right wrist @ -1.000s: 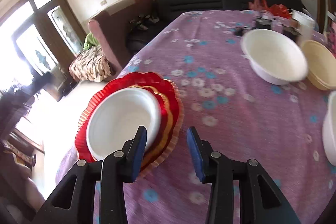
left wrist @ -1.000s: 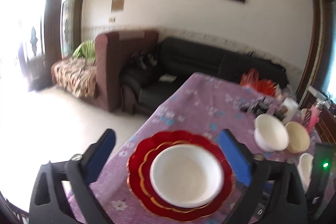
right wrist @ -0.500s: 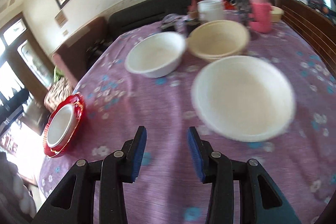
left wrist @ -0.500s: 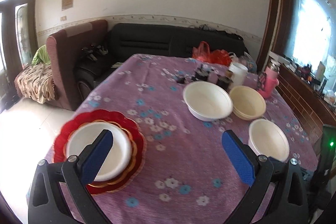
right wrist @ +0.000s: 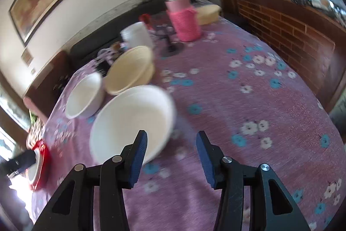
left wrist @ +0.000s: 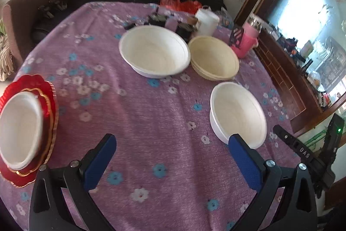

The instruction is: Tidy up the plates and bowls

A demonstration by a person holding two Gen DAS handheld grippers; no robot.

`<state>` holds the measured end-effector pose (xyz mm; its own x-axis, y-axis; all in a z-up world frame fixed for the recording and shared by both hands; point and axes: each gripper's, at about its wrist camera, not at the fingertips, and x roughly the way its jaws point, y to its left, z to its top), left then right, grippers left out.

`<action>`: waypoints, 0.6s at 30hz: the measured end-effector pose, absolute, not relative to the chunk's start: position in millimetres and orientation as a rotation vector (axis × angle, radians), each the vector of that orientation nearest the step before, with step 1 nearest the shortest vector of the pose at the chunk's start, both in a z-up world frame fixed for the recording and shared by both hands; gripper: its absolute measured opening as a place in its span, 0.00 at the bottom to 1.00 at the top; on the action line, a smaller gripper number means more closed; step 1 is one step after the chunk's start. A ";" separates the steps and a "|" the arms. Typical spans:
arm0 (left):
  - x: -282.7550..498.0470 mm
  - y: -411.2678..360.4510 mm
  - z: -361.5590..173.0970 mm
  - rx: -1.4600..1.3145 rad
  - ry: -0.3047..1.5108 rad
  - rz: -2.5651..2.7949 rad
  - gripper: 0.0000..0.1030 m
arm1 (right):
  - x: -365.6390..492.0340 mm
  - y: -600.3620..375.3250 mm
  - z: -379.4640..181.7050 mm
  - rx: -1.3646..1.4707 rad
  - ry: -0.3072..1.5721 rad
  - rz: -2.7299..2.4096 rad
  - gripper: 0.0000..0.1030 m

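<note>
Four bowls sit on the purple flowered tablecloth (left wrist: 151, 122). Far left, a white bowl (left wrist: 19, 129) rests in stacked red plates (left wrist: 48, 101) at the table edge. Mid-table stands a large empty white bowl (left wrist: 154, 51), touching or just beside stacked cream bowls (left wrist: 215, 57), also empty. Nearer right lies another empty white bowl (left wrist: 237, 112), just beyond the left gripper's (left wrist: 170, 159) right finger; its jaws are spread wide, nothing between. The right gripper (right wrist: 172, 155) is opening, empty, that bowl just off its left finger.

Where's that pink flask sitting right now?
The pink flask stands at the table's far right edge, just beyond the cream bowls and right of the white cup.
</note>
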<state>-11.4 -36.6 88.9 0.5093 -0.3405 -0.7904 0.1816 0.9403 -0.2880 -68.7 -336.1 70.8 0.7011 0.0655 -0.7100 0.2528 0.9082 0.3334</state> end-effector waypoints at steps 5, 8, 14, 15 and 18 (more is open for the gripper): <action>19.5 -70.1 63.4 -0.224 1.088 -0.354 1.00 | -42.2 -347.1 56.1 0.491 0.851 -0.072 0.49; 38.0 -88.6 50.7 -0.224 1.126 -0.357 1.00 | -27.1 -345.8 48.4 0.510 0.882 -0.059 0.49; 61.0 -121.4 26.3 -0.156 1.200 -0.376 0.51 | -8.0 -342.3 35.3 0.511 0.927 -0.063 0.49; 62.6 -125.9 21.9 -0.148 1.214 -0.375 0.37 | -5.9 -342.0 33.5 0.508 0.934 -0.069 0.49; 62.8 -137.9 14.5 -0.136 1.238 -0.415 0.12 | -3.1 -341.5 29.9 0.512 0.944 -0.066 0.25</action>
<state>62.8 -137.9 14.5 0.2630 -0.3786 -0.8874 0.2332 0.9175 -0.3223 -3.1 -341.5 29.9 0.5935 0.1658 -0.7876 0.2732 0.8789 0.3909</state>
